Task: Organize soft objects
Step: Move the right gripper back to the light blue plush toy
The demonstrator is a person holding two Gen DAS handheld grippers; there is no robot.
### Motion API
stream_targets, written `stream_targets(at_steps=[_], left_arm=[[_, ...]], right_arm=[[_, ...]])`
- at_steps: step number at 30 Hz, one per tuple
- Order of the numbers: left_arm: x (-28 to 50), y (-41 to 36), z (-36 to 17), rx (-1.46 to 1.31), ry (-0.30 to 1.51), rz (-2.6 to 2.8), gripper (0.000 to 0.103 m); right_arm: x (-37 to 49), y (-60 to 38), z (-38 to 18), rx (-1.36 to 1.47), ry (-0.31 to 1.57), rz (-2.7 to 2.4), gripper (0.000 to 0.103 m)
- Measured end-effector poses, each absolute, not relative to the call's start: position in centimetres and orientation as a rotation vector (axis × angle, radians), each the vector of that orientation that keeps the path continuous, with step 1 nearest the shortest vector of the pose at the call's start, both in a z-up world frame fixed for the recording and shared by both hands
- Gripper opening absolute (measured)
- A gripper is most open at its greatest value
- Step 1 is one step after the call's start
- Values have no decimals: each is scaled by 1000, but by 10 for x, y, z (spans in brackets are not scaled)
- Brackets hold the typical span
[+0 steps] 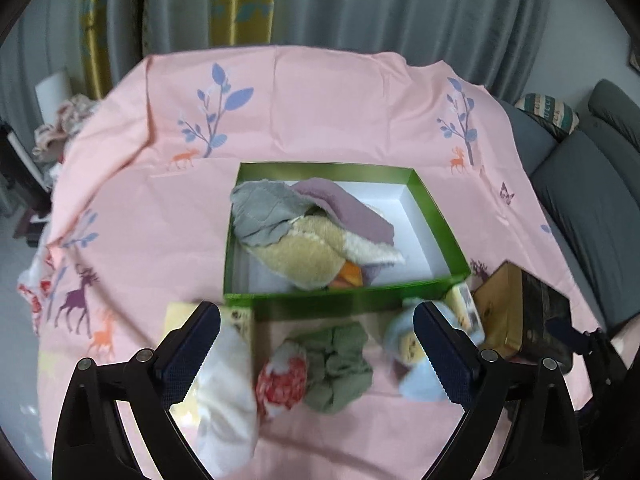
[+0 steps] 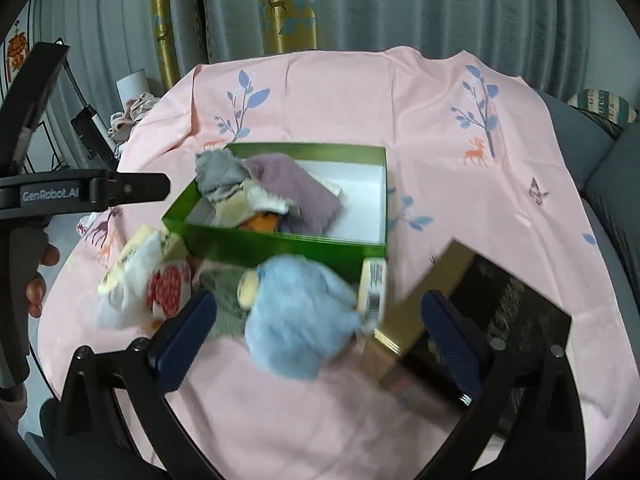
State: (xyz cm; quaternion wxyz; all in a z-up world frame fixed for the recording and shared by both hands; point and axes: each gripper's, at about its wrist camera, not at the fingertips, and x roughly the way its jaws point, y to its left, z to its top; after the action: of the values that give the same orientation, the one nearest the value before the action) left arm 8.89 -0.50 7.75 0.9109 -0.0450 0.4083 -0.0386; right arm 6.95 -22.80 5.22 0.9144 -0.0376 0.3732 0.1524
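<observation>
A table draped in a pink cloth [image 1: 320, 112] printed with blue trees and deer. Behind it hang grey curtains [image 1: 400, 4] with a yellow patterned panel [image 2: 288, 4] between them. A grey sofa [image 1: 592, 184] stands at the right, with a striped cushion [image 1: 548, 114] on it. Light is soft and even.

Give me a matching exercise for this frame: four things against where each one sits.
Things:
1. beige plush
2. blue plush
3. olive cloth
4. dark tin

Places:
A. on the pink sheet, right of the green box
B. inside the green box
C. between the right tool's fingers
D. between the left tool's fingers

Pairs: 1-B, 2-C, 3-D, 4-A
</observation>
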Motion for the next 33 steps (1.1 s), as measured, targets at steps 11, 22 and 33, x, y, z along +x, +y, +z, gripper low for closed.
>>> stream_targets(at_steps=[11, 22, 33], left_arm=[[32, -31, 68, -4, 781, -74, 97], [7, -34, 50, -17, 795, -76, 97], [-2, -12, 19, -143, 847, -144, 97]], right_arm=[[33, -239, 47, -12, 769, 304, 102], [21, -244, 30, 12, 798, 306, 102], [18, -249, 4, 55, 832, 354, 102]])
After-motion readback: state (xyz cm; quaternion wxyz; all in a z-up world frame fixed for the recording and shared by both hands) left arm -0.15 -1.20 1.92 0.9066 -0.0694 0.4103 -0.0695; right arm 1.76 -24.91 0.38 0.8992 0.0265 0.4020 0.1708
